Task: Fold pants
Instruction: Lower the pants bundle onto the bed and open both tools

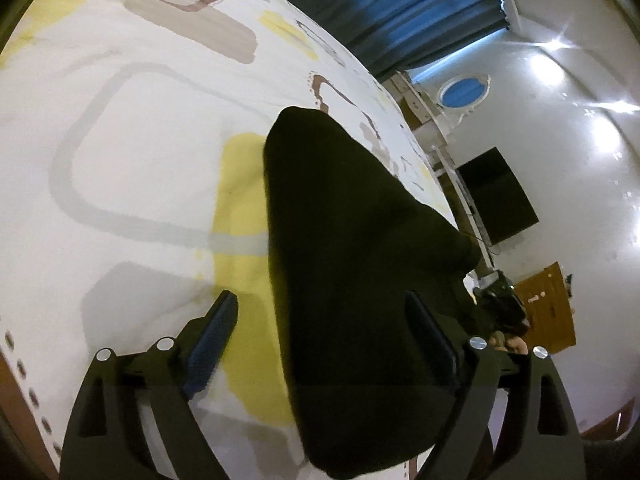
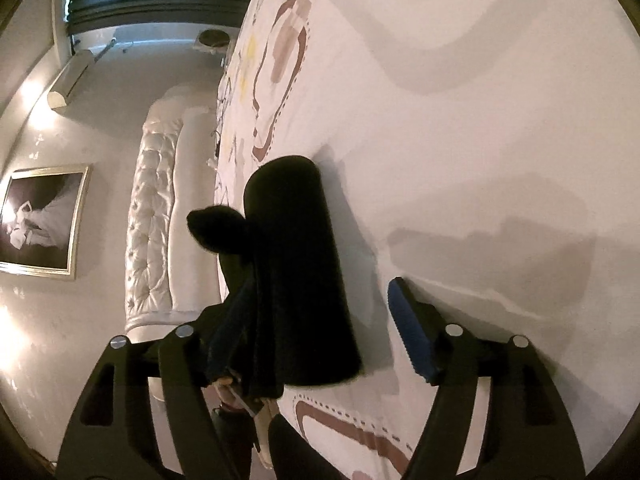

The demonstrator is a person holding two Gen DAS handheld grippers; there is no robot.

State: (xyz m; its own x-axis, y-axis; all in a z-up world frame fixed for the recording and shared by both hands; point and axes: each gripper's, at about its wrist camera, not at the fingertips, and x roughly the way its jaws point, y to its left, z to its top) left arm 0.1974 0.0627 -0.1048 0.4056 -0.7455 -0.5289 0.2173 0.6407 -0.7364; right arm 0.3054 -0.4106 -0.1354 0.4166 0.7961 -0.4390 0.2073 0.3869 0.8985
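A bed sheet (image 1: 132, 152), white with grey, yellow and brown outlined shapes, fills the left and upper part of the left wrist view and most of the right half of the right wrist view (image 2: 480, 120).

The black pants (image 1: 352, 280) lie on it as a folded dark mass. In the left wrist view they run from the frame's centre down to the bottom edge, narrowing toward the top. They lie between the fingers of the left gripper (image 1: 320, 308), filling the right part of the gap and covering part of the right finger, while the left finger stands well apart from the cloth over a yellow patch. The jaws are spread wide and do not press the fabric.

In the right wrist view the pants (image 2: 296, 280) form a rounded, roll-like shape at centre. The right gripper (image 2: 316, 300) is also spread: its right finger is clear of the cloth, over bare sheet; its left finger is mostly hidden behind dark folds, so contact there cannot be told.

A tufted white headboard (image 2: 152, 220) stands at left, a framed picture (image 2: 40, 224) beyond it.
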